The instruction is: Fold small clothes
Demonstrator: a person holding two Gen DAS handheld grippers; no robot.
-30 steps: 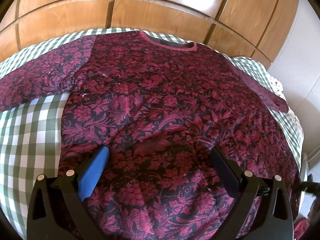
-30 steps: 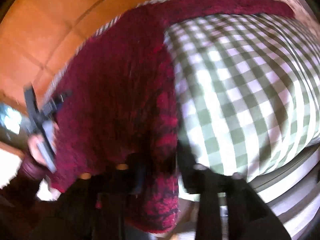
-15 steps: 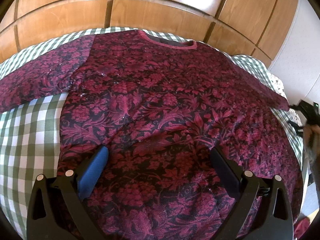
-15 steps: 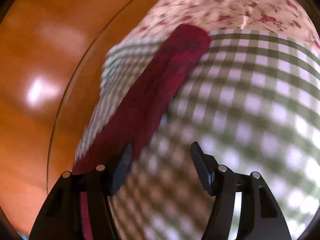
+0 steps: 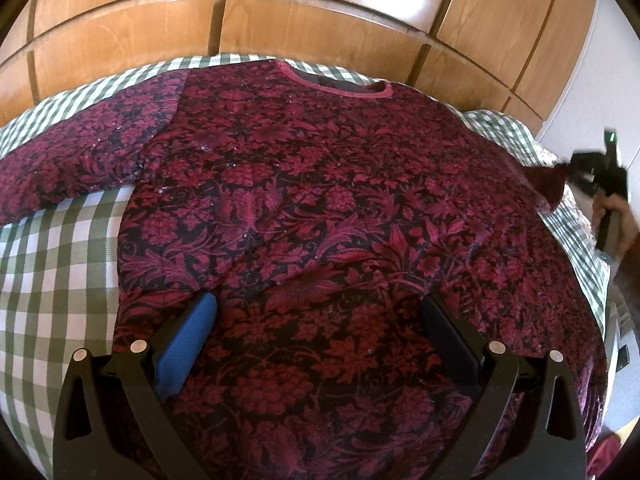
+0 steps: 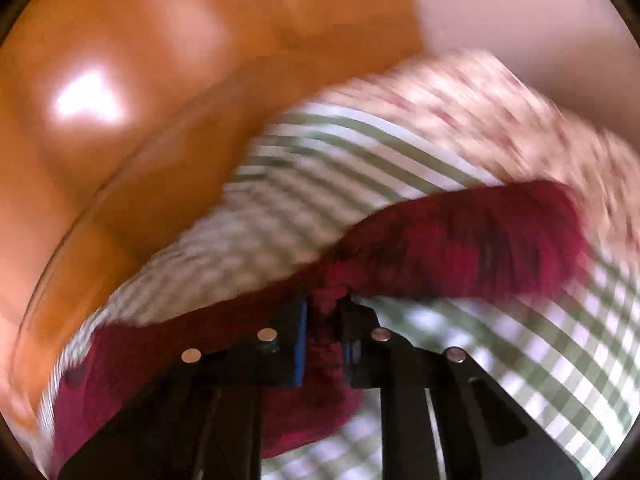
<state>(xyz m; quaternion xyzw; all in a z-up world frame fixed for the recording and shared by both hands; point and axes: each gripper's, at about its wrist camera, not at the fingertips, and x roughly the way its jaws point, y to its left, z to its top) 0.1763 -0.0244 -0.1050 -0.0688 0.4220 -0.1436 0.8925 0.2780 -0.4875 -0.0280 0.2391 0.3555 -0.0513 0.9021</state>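
The red floral top [image 5: 320, 216] is seen spread flat, front up, on the green checked cloth [image 5: 52, 264], its neckline [image 5: 336, 84] lying toward the wooden panels [image 5: 280, 12] behind. One sleeve is stretched out flat across the checks beside the top's body, on the side of the blue pad [image 5: 188, 344]. The left gripper [image 5: 316, 320] is held above the top's lower half, jaws spread wide, nothing caught between them; whether the fingertips touch the fabric cannot be told.

Over at the top's other side, the right gripper [image 5: 596, 176] is glimpsed at the far sleeve's [image 5: 548, 188] end, where the fabric is lifted off the cloth. In the right wrist view, heavily blurred, the right gripper [image 6: 324, 312] is closed narrow with red sleeve fabric [image 6: 472, 248] pinched between its fingers, the sleeve draped across the checks in front. Beyond the checked cloth, a pale flowered fabric [image 6: 480, 104] is made out.
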